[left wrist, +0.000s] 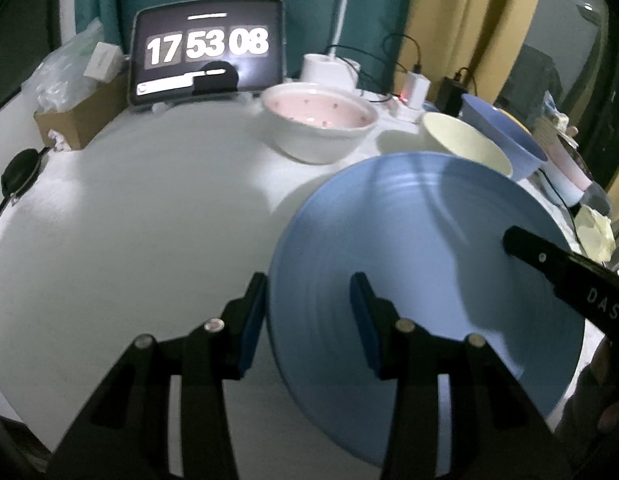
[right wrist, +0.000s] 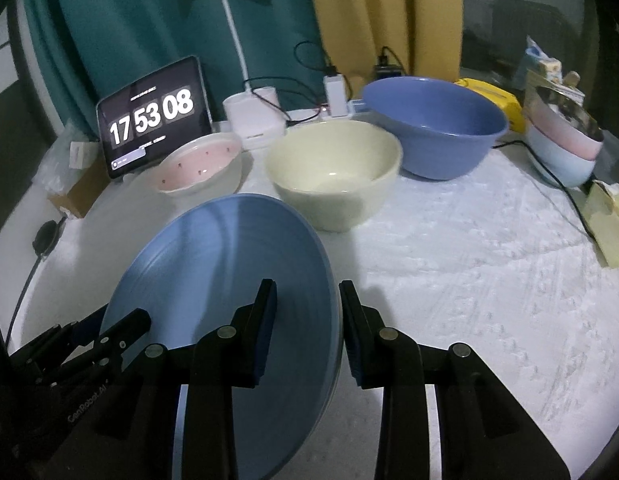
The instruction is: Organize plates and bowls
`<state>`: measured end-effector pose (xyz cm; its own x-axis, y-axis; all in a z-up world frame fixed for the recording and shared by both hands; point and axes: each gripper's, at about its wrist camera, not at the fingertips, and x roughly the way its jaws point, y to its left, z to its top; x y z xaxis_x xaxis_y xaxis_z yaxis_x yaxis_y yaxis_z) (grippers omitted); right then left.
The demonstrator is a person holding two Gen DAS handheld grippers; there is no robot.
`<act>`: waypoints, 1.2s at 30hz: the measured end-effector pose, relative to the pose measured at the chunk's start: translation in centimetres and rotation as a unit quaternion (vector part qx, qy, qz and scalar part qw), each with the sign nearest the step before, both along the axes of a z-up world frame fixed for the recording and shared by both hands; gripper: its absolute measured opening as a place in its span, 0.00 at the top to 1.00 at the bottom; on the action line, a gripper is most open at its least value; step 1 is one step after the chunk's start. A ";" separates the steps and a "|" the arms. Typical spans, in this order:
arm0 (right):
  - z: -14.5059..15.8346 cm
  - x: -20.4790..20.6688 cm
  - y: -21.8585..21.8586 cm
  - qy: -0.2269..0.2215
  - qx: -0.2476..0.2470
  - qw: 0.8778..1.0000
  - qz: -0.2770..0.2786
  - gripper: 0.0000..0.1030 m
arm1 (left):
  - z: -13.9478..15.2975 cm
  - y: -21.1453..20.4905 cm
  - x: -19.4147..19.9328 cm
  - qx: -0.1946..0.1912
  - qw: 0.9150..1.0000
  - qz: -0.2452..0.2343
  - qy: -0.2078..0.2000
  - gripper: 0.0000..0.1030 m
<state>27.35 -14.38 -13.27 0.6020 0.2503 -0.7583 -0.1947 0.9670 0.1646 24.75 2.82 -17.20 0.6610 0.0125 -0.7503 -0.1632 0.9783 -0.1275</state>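
A large light-blue plate hangs tilted just above the white table, gripped at two opposite rims. My left gripper is shut on its left rim, one pad above the plate and one below. On the opposite rim my right gripper is shut the same way. Each wrist view shows the other gripper at the plate's far edge. Behind the plate stand a pink-lined spotted bowl, a cream bowl and a big blue bowl.
A tablet showing a clock, a white lamp base, chargers and cables line the table's back. Stacked pink and pale-blue bowls sit at the right edge, near a black cable. A cardboard box is at the back left.
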 end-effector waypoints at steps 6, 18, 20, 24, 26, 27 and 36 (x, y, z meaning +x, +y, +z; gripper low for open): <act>-0.6 1.0 2.8 0.005 0.003 1.000 0.016 0.67 | 0.0 2.9 0.0 -0.001 1.000 0.019 -0.002 0.58; -2.0 3.4 7.9 0.023 0.005 0.998 0.057 0.67 | -1.1 8.2 0.3 -0.007 0.998 0.066 0.004 0.58; -2.2 3.7 8.4 0.026 0.004 0.998 0.063 0.67 | -1.3 8.7 0.4 -0.003 0.998 0.070 0.004 0.58; -2.7 4.1 9.1 0.029 -0.002 0.997 0.066 0.66 | -1.5 8.8 0.6 0.005 0.998 0.069 0.000 0.58; -2.9 4.2 9.0 0.034 -0.002 0.997 0.064 0.66 | -1.6 8.6 0.6 0.014 0.998 0.066 -0.002 0.58; -3.1 4.3 9.0 0.037 -0.002 0.997 0.063 0.65 | -1.6 8.5 0.6 0.020 0.998 0.066 -0.004 0.58; -3.2 4.4 9.1 0.044 -0.006 0.997 0.063 0.64 | -1.5 8.3 0.4 0.026 0.998 0.065 -0.008 0.55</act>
